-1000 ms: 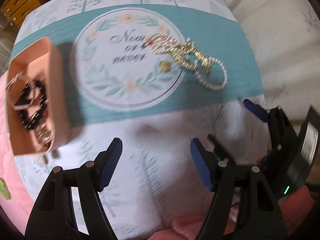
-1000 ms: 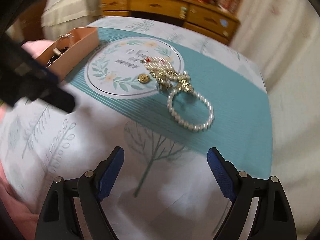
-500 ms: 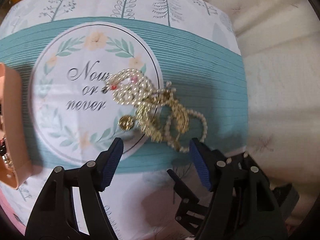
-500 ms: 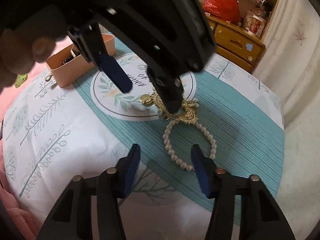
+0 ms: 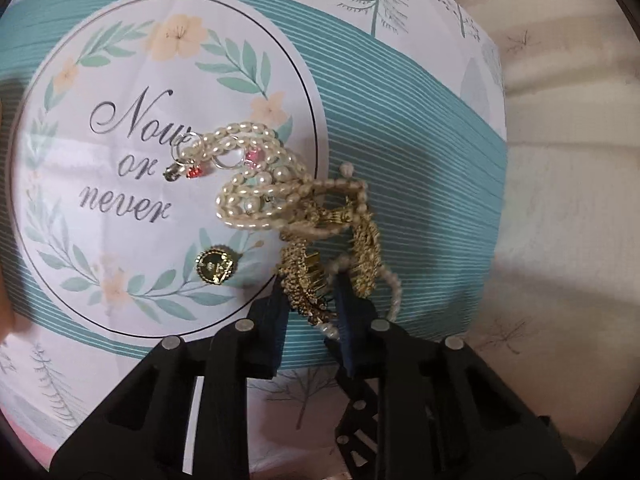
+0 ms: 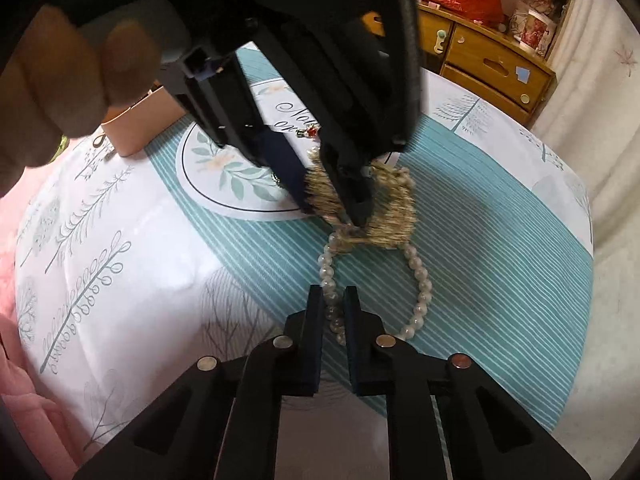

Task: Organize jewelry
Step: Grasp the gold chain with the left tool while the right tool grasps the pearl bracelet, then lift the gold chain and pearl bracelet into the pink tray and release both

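We note a tangle on the tablecloth: rice-pearl strands, gold comb, round-pearl bracelet, with a gold coin charm just beside. A pink box sits behind, largely blocked by our left gripper, angled down and clamped on the gold comb. Right gripper lies low, nipping the bracelet.

Glossy pearl bracelet; shiny gold-metal comb; smooth printed tablecloth.
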